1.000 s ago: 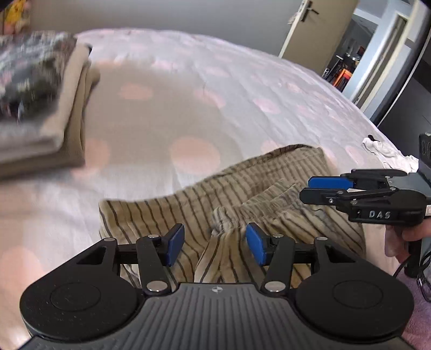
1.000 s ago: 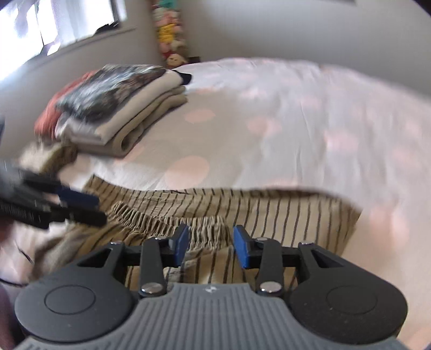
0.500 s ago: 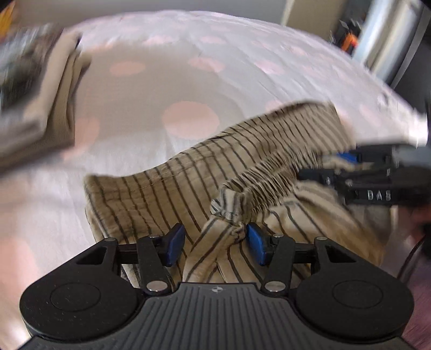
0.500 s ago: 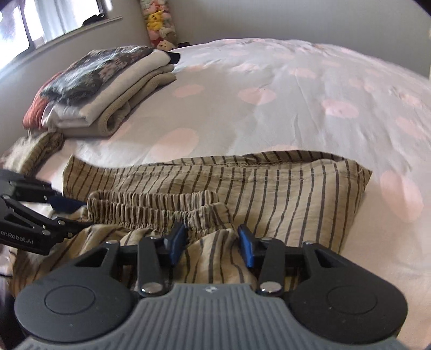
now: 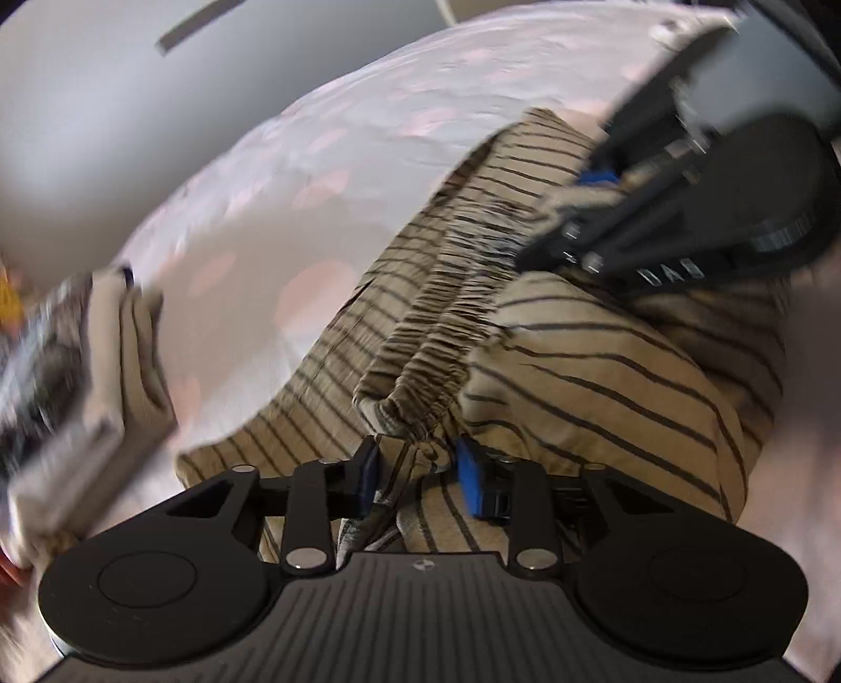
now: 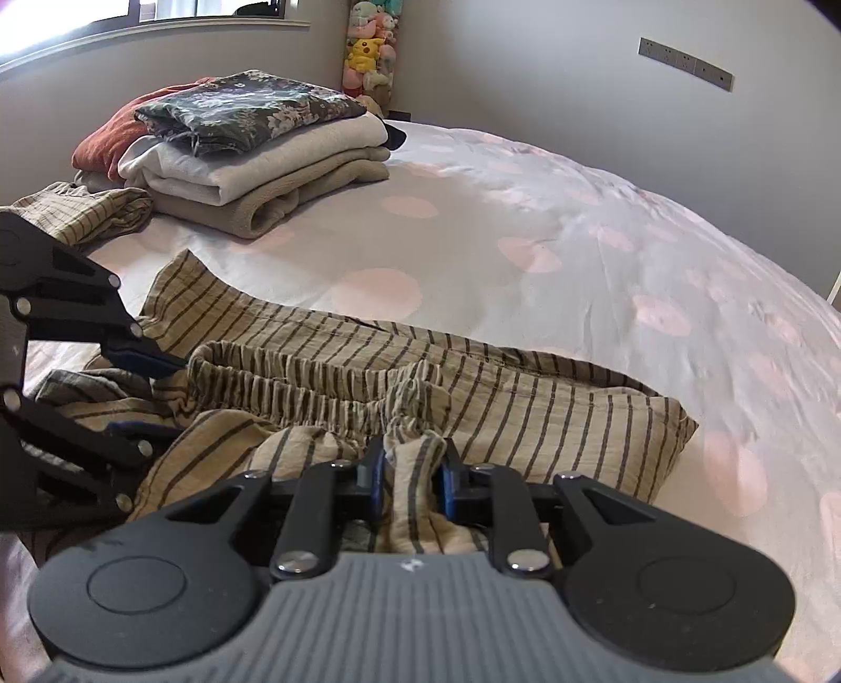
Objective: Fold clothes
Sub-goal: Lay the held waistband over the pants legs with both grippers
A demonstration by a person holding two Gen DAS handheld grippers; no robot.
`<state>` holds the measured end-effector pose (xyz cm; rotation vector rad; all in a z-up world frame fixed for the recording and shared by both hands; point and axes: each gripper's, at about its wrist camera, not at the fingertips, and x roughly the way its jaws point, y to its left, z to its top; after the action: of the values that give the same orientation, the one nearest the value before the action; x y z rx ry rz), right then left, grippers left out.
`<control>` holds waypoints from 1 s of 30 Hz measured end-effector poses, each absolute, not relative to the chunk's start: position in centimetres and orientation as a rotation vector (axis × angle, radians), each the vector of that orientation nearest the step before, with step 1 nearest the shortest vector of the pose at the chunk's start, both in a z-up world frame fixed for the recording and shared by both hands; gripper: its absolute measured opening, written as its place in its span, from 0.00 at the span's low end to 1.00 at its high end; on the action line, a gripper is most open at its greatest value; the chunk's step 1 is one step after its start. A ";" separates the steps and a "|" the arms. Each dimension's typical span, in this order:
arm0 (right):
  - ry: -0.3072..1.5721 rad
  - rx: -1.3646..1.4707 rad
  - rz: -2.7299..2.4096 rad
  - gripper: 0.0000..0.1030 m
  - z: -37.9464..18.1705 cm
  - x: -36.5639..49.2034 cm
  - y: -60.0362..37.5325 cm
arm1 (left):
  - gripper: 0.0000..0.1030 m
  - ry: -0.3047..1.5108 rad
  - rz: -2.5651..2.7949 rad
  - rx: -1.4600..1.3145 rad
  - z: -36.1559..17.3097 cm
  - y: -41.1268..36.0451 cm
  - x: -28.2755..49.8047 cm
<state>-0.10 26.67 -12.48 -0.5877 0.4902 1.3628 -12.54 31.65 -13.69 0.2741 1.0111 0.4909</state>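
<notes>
Tan striped shorts (image 6: 525, 399) with an elastic waistband (image 6: 294, 378) lie crumpled on the bed. My right gripper (image 6: 411, 475) is shut on a bunched fold at one end of the waistband. My left gripper (image 5: 418, 475) has its blue pads pressed on the gathered cloth at the other end. In the left wrist view, the waistband (image 5: 441, 336) runs from it up to the right gripper (image 5: 583, 194), which holds cloth. From the right wrist, the left gripper (image 6: 157, 394) shows at the left edge with cloth between its fingers.
A stack of folded clothes (image 6: 252, 157) sits at the back left of the pink-dotted bed cover (image 6: 578, 236), blurred in the left wrist view (image 5: 79, 368). Another striped garment (image 6: 89, 210) lies beside the stack. Plush toys (image 6: 368, 47) stand in the room's corner.
Both grippers have narrowed from open onto the ends of the waistband. The left wrist view has swung and tilted, and the waistband now stretches between the two grippers.
</notes>
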 end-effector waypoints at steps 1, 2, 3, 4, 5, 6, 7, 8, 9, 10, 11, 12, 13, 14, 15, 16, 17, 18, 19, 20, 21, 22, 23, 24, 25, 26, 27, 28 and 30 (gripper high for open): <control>0.488 -0.581 1.364 0.20 -12.4 -0.1 26.5 | 0.24 1.010 0.489 0.288 -13.8 31.5 -12.5; 0.487 -0.572 1.366 0.20 -12.3 0.0 26.4 | 0.20 1.010 0.487 0.302 -13.8 31.4 -12.4; 0.485 -0.563 1.367 0.20 -12.2 0.0 26.4 | 0.16 1.008 0.486 0.307 -13.8 31.3 -12.4; 0.483 -0.554 1.369 0.20 -12.1 0.1 26.3 | 0.13 1.005 0.488 0.300 -13.8 31.5 -12.5; 0.478 -0.547 1.371 0.20 -12.0 0.1 26.2 | 0.11 1.000 0.491 0.293 -13.6 31.6 -12.6; 0.471 -0.541 1.373 0.20 -11.9 0.0 26.0 | 0.10 0.995 0.495 0.288 -13.5 31.7 -12.7; 0.465 -0.537 1.375 0.20 -11.9 0.0 25.9 | 0.08 0.992 0.497 0.284 -13.4 31.7 -12.8; 0.461 -0.536 1.377 0.20 -11.8 -0.1 25.8 | 0.07 0.988 0.499 0.288 -13.4 31.6 -12.9; 0.456 -0.535 1.378 0.20 -11.8 -0.2 25.7 | 0.07 0.983 0.501 0.303 -13.4 31.4 -12.9; 0.449 -0.534 1.377 0.20 -11.7 -0.3 25.6 | 0.06 0.978 0.502 0.318 -13.3 31.2 -12.9; 0.446 -0.534 1.378 0.20 -11.7 -0.3 25.5 | 0.06 0.975 0.500 0.330 -13.3 30.9 -12.9; 0.447 -0.534 1.377 0.20 -11.7 -0.3 25.5 | 0.06 0.976 0.496 0.332 -13.3 30.8 -12.9; 0.449 -0.533 1.376 0.20 -11.7 -0.3 25.5 | 0.06 0.976 0.500 0.320 -13.3 30.9 -12.8; 0.454 -0.531 1.375 0.20 -11.7 -0.2 25.5 | 0.07 0.974 0.510 0.298 -13.2 31.2 -12.8; 0.459 -0.528 1.375 0.20 -11.7 -0.2 25.6 | 0.09 0.969 0.521 0.263 -13.2 31.6 -12.9; 0.463 -0.527 1.375 0.20 -11.8 -0.1 25.6 | 0.14 0.964 0.534 0.217 -13.1 32.2 -13.0; 0.466 -0.526 1.376 0.20 -11.8 -0.1 25.6 | 0.16 0.959 0.547 0.171 -13.0 32.9 -13.1; 0.468 -0.526 1.377 0.20 -11.9 -0.1 25.7 | 0.19 0.952 0.556 0.118 -12.9 33.5 -13.3; 0.471 -0.526 1.378 0.20 -11.9 -0.1 25.7 | 0.22 0.943 0.559 0.061 -12.8 34.2 -13.5; 0.474 -0.526 1.379 0.20 -12.0 0.0 25.8 | 0.23 0.934 0.559 0.013 -12.8 34.8 -13.7; 0.477 -0.525 1.380 0.20 -12.0 0.0 25.8 | 0.25 0.924 0.557 -0.023 -12.9 35.3 -13.8; 0.480 -0.525 1.380 0.20 -12.1 0.0 25.8 | 0.27 0.915 0.553 -0.043 -12.9 35.7 -13.9; 0.483 -0.525 1.380 0.20 -12.2 0.1 25.9 | 0.27 0.906 0.546 -0.055 -13.0 35.9 -13.9; 0.490 -0.524 1.379 0.20 -12.3 0.2 26.0 | 0.27 0.899 0.536 -0.057 -13.1 36.0 -13.9; 0.497 -0.523 1.377 0.20 -12.4 0.3 26.1 | 0.27 0.893 0.527 -0.055 -13.3 36.0 -13.8; 0.503 -0.522 1.375 0.20 -12.5 0.4 26.2 | 0.27 0.889 0.520 -0.042 -13.4 35.8 -13.8; 0.509 -0.522 1.374 0.20 -12.6 0.5 26.3 | 0.27 0.889 0.513 -0.024 -13.5 35.5 -13.7; 0.515 -0.522 1.372 0.20 -12.7 0.5 26.4 | 0.27 0.888 0.507 -0.007 -13.6 35.3 -13.6; 0.522 -0.521 1.370 0.20 -12.8 0.6 26.5 | 0.26 0.888 0.498 0.002 -13.7 35.2 -13.5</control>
<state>0.65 26.48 -12.83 -0.5215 0.5224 1.3697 -13.53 35.24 -13.73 0.0017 0.8877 0.4981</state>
